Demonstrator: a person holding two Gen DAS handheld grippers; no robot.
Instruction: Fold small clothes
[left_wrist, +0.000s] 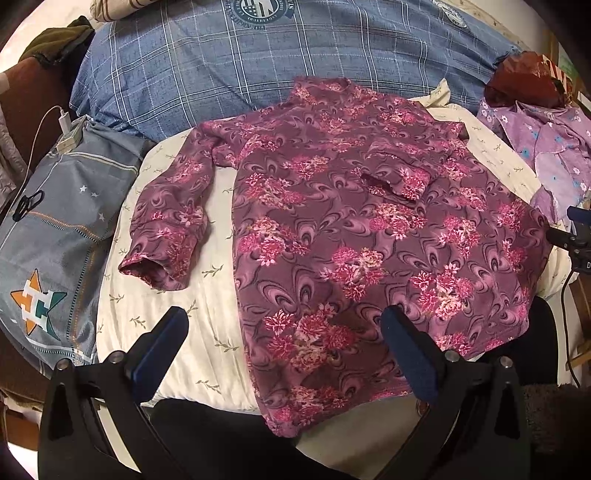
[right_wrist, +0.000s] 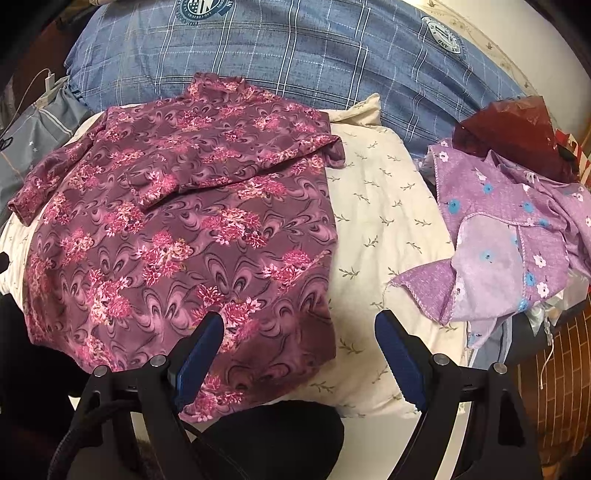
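A purple-pink flowered long-sleeved top (left_wrist: 351, 236) lies flat on a cream pillow (left_wrist: 207, 332). Its right sleeve is folded across the chest, its left sleeve (left_wrist: 170, 221) lies spread out to the left. My left gripper (left_wrist: 284, 332) is open and empty, hovering over the top's lower hem. In the right wrist view the top (right_wrist: 177, 236) lies at the left, and my right gripper (right_wrist: 299, 332) is open and empty above the top's lower right corner and the cream pillow (right_wrist: 388, 229).
A blue plaid pillow (left_wrist: 280, 62) lies behind. A grey-blue cushion with a star (left_wrist: 55, 236) sits at the left with a charger and cable. A crumpled lilac flowered garment (right_wrist: 517, 236) and a dark red bag (right_wrist: 513, 129) lie at the right.
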